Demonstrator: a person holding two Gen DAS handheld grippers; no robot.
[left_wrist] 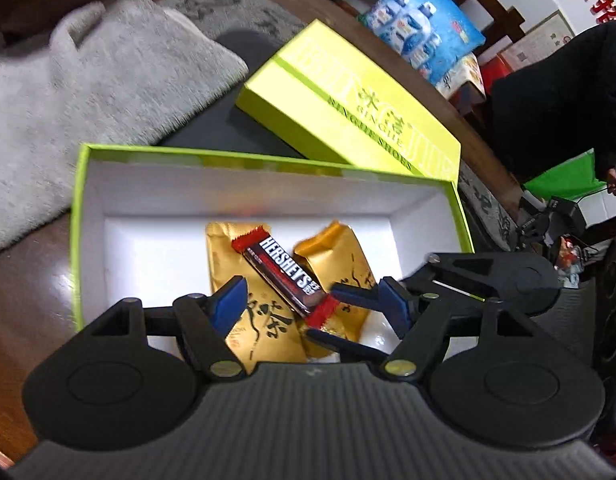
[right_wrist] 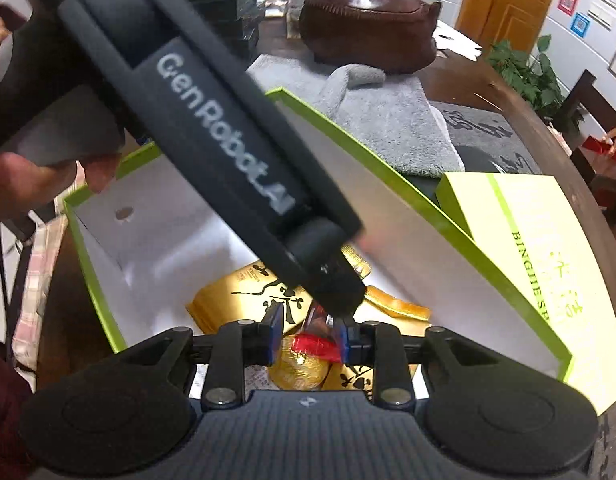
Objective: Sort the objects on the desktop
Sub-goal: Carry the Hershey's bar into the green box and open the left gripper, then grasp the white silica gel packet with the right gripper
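Observation:
An open green box (left_wrist: pixel 79 208) with a white inside holds two gold tea packets (left_wrist: pixel 263 332). A Hershey's chocolate bar (left_wrist: pixel 279 272) lies slanted across them. My left gripper (left_wrist: pixel 310 300) hangs open over the box, its blue pads well apart on either side of the bar and touching nothing. My right gripper (left_wrist: pixel 322 312) comes in from the right, its jaws narrow on the bar's red wrapper end. In the right wrist view the same gripper (right_wrist: pixel 312 334) has that red end (right_wrist: pixel 312 346) pinched between its pads, above a gold packet (right_wrist: pixel 243 292). The left gripper's black body (right_wrist: pixel 211 120) crosses this view.
The box's green lid (left_wrist: pixel 348 96) lies just behind the box, beside a grey towel (left_wrist: pixel 87 92) on the wooden table. A brown teapot-shaped vessel (right_wrist: pixel 368 20) stands at the far side. A person's hand (right_wrist: pixel 27 176) holds the left gripper; a person in dark clothes (left_wrist: pixel 556 100) is at the right.

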